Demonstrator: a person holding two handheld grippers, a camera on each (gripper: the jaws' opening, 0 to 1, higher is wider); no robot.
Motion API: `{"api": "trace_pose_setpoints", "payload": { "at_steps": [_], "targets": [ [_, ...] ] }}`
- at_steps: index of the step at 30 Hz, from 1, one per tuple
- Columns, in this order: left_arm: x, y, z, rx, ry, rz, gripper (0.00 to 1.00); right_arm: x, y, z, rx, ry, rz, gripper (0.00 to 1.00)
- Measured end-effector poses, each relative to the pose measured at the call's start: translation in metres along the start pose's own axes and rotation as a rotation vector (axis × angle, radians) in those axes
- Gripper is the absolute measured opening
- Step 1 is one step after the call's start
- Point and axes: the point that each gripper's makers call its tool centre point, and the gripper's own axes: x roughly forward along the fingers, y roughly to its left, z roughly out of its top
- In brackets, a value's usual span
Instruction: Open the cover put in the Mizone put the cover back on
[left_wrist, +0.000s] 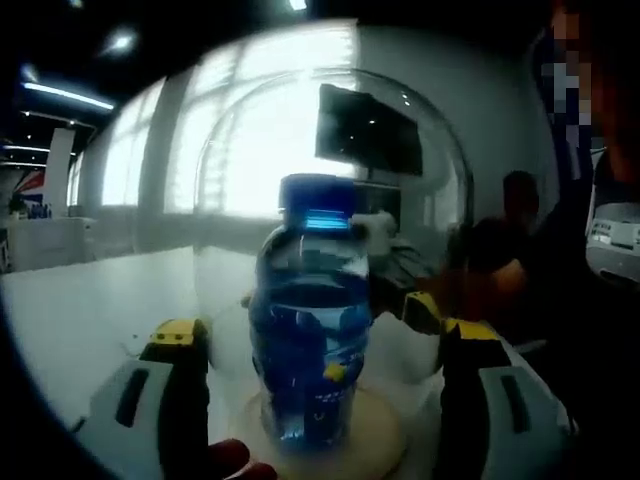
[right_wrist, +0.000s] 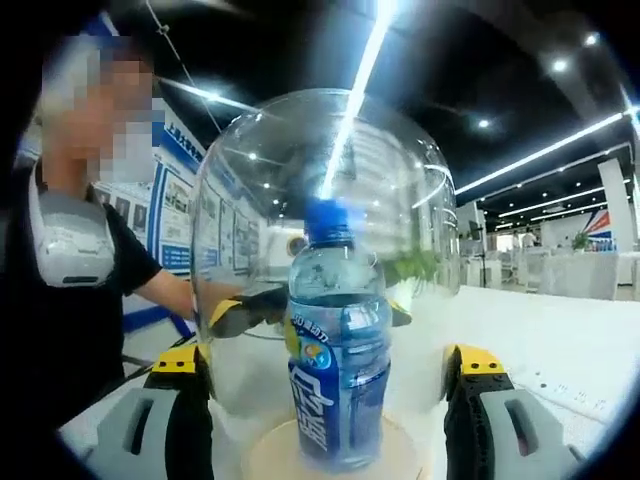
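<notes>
Mizone bottle (right_wrist: 338, 370) stands on the round base (right_wrist: 265, 450), glass cover (right_wrist: 325, 210) over it. Both grippers (left_wrist: 325, 345) (right_wrist: 335, 365) straddle the dome, jaws spread; settle it squarely, then release evenly.

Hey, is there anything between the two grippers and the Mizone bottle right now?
Yes. The clear dome cover stands over the Mizone bottle on its round base, so its wall lies between the bottle and both the right gripper and left gripper.
</notes>
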Motion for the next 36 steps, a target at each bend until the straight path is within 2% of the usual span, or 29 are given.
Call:
{"api": "trace_pose_setpoints", "payload": {
  "at_steps": [5,14,36],
  "targets": [
    [0.0,-0.001,0.001,-0.003,-0.018,0.007,0.81,-0.002,0.001,0.0,0.011,-0.031,-0.02,0.89],
    [-0.003,-0.001,0.0,-0.006,-0.02,0.025,0.8,-0.005,0.003,-0.001,0.018,-0.022,-0.063,0.86],
    [-0.016,-0.002,-0.002,-0.013,-0.034,0.141,0.74,-0.016,0.009,-0.001,-0.004,-0.005,-0.221,0.77]
  ]
}}
